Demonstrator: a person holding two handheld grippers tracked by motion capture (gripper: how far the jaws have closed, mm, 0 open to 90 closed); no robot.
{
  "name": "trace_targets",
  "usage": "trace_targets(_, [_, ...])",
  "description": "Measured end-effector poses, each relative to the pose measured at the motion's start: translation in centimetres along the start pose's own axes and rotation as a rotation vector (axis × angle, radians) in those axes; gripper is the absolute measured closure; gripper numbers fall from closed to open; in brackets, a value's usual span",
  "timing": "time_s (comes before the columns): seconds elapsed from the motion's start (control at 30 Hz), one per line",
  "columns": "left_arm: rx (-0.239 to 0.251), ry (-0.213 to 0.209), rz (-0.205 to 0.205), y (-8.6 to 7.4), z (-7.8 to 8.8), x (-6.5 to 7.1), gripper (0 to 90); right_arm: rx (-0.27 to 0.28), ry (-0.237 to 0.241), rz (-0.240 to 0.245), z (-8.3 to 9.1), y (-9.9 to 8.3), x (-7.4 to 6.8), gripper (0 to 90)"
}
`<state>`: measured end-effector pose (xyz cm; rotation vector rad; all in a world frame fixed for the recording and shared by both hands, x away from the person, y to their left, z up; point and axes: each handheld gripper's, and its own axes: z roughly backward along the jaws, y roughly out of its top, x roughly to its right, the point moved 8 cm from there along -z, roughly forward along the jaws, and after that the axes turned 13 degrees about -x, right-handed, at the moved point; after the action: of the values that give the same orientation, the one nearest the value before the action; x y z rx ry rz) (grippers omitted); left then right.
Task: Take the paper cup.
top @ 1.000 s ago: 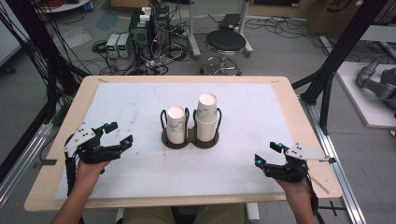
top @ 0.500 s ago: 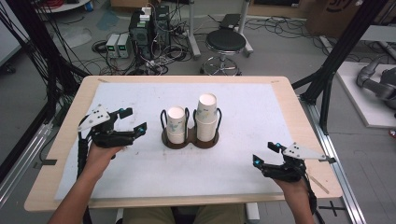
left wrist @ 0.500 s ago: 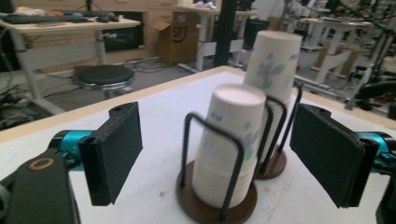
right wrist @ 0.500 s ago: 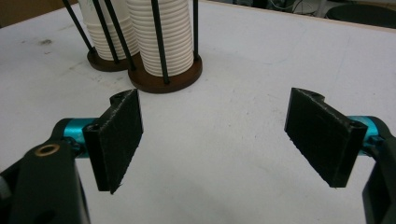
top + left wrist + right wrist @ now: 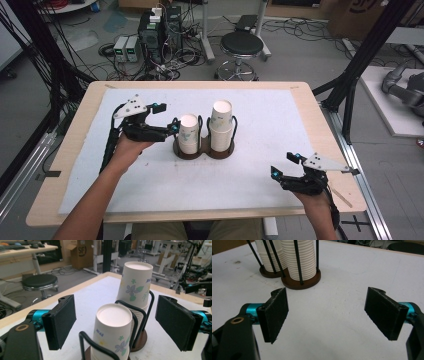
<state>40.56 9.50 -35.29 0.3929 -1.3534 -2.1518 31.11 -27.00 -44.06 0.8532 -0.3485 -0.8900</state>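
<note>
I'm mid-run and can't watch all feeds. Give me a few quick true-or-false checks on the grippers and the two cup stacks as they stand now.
1. The left gripper is open, with the shorter cup stack between its jaws. True.
2. The right gripper is shut on a cup. False: it is open, near the table's front right corner, apart from the cups.
3. The two paper cup stacks stand upside down in a wire-armed cup holder. True.
4. Both stacks are the same height. False: the taller cup stack is the one farther from the left gripper.
5. The cups lie tipped over on the white mat. False: both stacks stand upright in the holder.
</note>
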Motion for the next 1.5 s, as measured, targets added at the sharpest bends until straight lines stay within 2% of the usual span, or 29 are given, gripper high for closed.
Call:
trace_targets(0.17, [-0.034, -0.012, 0.005, 0.3, -1.9, 0.2, 17.3, 0.001, 0.002, 0.002, 0.0, 0.0, 0.0, 19.9])
trace_targets(0.2, [-0.053, -0.014, 0.006, 0.2, -2.6, 0.2, 17.6, 0.000, 0.003, 0.002, 0.0, 0.0, 0.0, 19.9])
trace_targets(0.27, [-0.062, -0.014, 0.006, 0.2, -2.8, 0.3, 17.9, 0.000, 0.003, 0.002, 0.0, 0.0, 0.0, 19.9])
trace_targets(0.4, [-0.109, -0.006, 0.003, -0.4, -4.4, 0.3, 18.1, 0.002, 0.004, 0.000, 0.1, 0.0, 0.0, 20.0])
trace_targets(0.8, [-0.197, -0.002, -0.007, -1.6, -6.4, 0.2, 25.0, 0.006, 0.007, -0.006, 0.1, 0.0, 0.0, 19.9])
trace_targets(0.97, [-0.205, 0.002, -0.002, -1.6, -6.6, 0.2, 27.4, 0.006, 0.008, -0.007, 0.2, 0.0, 0.0, 20.0])
trace_targets(1.13, [-0.209, 0.007, -0.014, -1.6, -6.4, 0.0, 34.7, 0.008, 0.005, -0.004, 0.2, 0.0, 0.2, 20.0])
trace_targets(1.33, [-0.210, 0.010, -0.019, -1.6, -6.4, 0.0, 35.3, 0.009, 0.006, -0.007, 0.2, 0.0, 0.1, 20.0])
trace_targets(1.5, [-0.187, 0.019, -0.027, -1.0, -6.0, 0.1, 35.7, 0.009, 0.006, -0.008, 0.2, 0.0, 0.2, 20.0])
